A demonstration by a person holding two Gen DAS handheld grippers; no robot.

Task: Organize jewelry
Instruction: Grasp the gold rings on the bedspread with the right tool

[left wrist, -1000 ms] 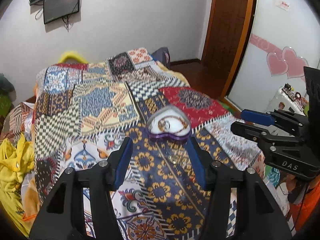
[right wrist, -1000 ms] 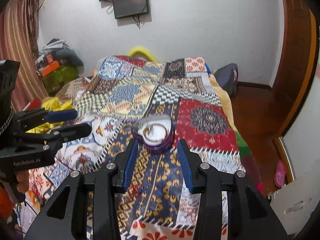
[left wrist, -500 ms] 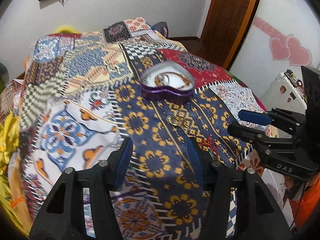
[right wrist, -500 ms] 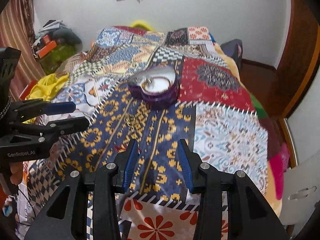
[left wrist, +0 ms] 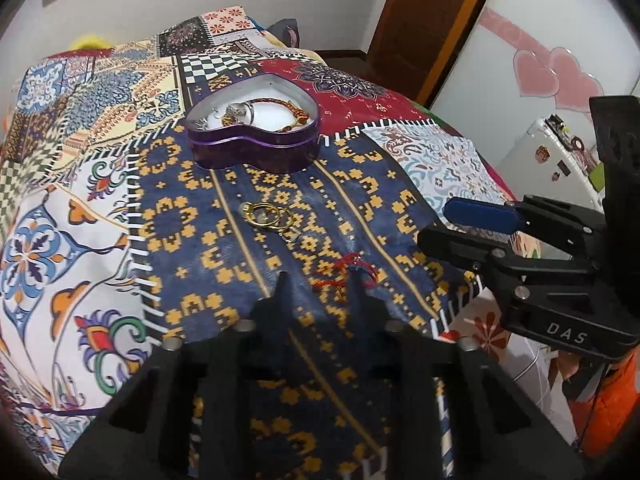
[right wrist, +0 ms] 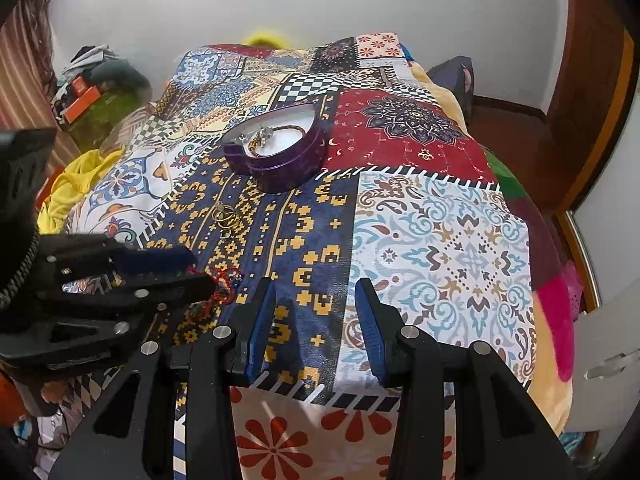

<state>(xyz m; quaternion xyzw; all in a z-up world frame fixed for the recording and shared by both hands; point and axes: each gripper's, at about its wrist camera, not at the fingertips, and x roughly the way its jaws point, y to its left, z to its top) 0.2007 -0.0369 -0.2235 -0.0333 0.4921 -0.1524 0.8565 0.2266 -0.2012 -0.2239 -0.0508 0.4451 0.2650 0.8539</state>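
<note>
Patchwork bedspread (left wrist: 100,208) lay beneath. Left gripper (left wrist: 320,280) was closing around tangled red thread bracelet (left wrist: 348,270); right gripper (right wrist: 316,300) stood apart, empty.

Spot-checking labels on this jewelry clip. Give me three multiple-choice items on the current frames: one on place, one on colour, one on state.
1. Where do the gold rings lie?
A. In the box
B. On the quilt, nearer the cameras than the box
C. On the floor

2. What colour is the heart-shaped box outside?
A. Purple
B. Green
C. White

3. What is at the tips of the left hand-held gripper?
A. Gold rings
B. Nothing
C. Red cord

Key:
1 B, they rest on the blue and yellow patch of the quilt, apart from the box.
2 A, its wall is purple.
3 C, the jaws are closing and the red cord bunches at the tips; the right hand-held gripper is empty.
</note>
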